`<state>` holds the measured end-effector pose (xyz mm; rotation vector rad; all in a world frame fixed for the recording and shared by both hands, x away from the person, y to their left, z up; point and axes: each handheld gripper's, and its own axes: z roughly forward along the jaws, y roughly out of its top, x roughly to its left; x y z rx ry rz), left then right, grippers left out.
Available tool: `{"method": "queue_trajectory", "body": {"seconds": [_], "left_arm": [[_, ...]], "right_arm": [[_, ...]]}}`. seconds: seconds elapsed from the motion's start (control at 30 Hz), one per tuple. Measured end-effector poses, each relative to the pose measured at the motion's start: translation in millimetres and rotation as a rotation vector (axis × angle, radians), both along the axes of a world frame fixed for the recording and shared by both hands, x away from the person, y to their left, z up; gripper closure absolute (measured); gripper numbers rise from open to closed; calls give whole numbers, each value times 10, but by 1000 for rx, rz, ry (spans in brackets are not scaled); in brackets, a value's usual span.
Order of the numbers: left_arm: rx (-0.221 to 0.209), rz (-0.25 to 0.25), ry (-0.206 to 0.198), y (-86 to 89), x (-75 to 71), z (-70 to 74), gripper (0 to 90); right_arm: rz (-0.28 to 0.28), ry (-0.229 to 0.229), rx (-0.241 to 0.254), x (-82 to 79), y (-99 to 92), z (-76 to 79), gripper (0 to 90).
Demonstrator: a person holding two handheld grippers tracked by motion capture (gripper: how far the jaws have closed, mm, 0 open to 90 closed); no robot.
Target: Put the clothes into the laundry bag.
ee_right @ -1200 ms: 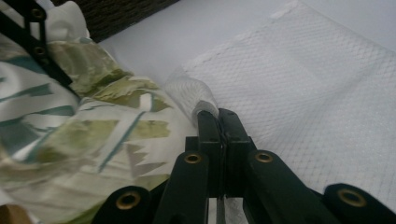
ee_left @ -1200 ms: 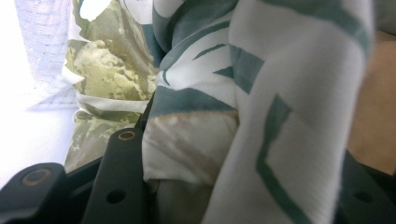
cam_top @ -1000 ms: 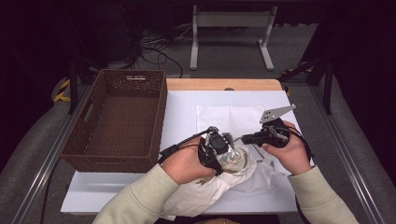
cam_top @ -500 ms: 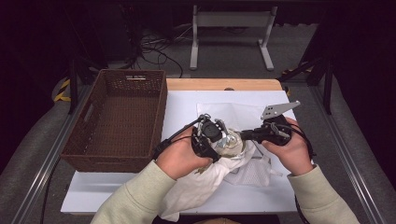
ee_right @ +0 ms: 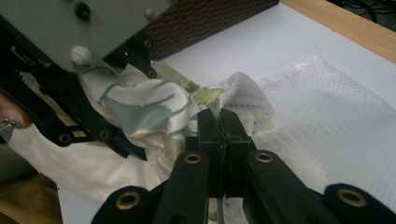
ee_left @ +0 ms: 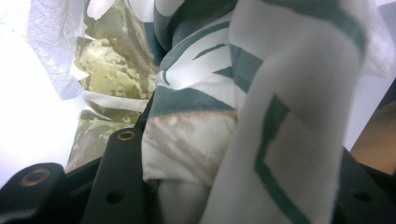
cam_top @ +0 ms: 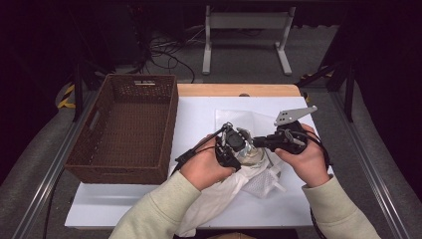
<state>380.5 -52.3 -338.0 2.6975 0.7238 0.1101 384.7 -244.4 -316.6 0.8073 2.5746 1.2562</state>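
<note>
A white cloth with a teal pattern [ee_left: 280, 93] is bunched between the jaws of my left gripper [ee_left: 243, 186], which is shut on it. In the high view the left gripper [cam_top: 243, 144] holds this cloth [cam_top: 249, 155] just above the middle of the table. A white mesh bag [ee_right: 327, 116] lies spread on the white sheet. My right gripper [ee_right: 218, 116] has its jaws pressed together on the bag's raised edge, right beside the cloth [ee_right: 140, 112]. From above, the right gripper [cam_top: 257, 143] points left and meets the left one tip to tip.
A brown wicker basket [cam_top: 142, 78] stands on the left of the table, with nothing in it. A cream fabric [cam_top: 219, 194] trails under the left forearm toward the front edge. The white sheet [cam_top: 199, 109] covers the wooden table [cam_top: 234, 90].
The left hand swung a little left and back with the cloth still in its jaws. The right gripper rose slightly and stayed against the bundle.
</note>
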Motion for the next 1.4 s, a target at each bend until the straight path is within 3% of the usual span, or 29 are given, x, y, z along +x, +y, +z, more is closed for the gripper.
{"method": "queue_trajectory", "body": {"seconds": [0.4,0.6,0.63,0.83,1.1,1.23,1.4], "left_arm": [[0,-11,29,-176,24,-243,551],[-41,24,38,-144,106,-265,550],[-52,44,45,-114,145,-270,550],[-61,61,55,-75,198,-298,550],[-80,75,59,-52,228,-294,551],[-90,82,62,-35,238,-287,551],[-97,84,67,-15,257,-273,551]], "right_arm": [[-11,7,59,-30,-27,-7,892],[4,43,58,-43,-29,-122,876],[3,47,62,-44,-38,-140,864],[-16,45,67,-53,-116,-177,804],[-72,-10,62,-194,-298,-162,641],[-110,-36,33,-289,-414,-204,579],[-162,-29,-2,-392,-580,-313,510]]}}
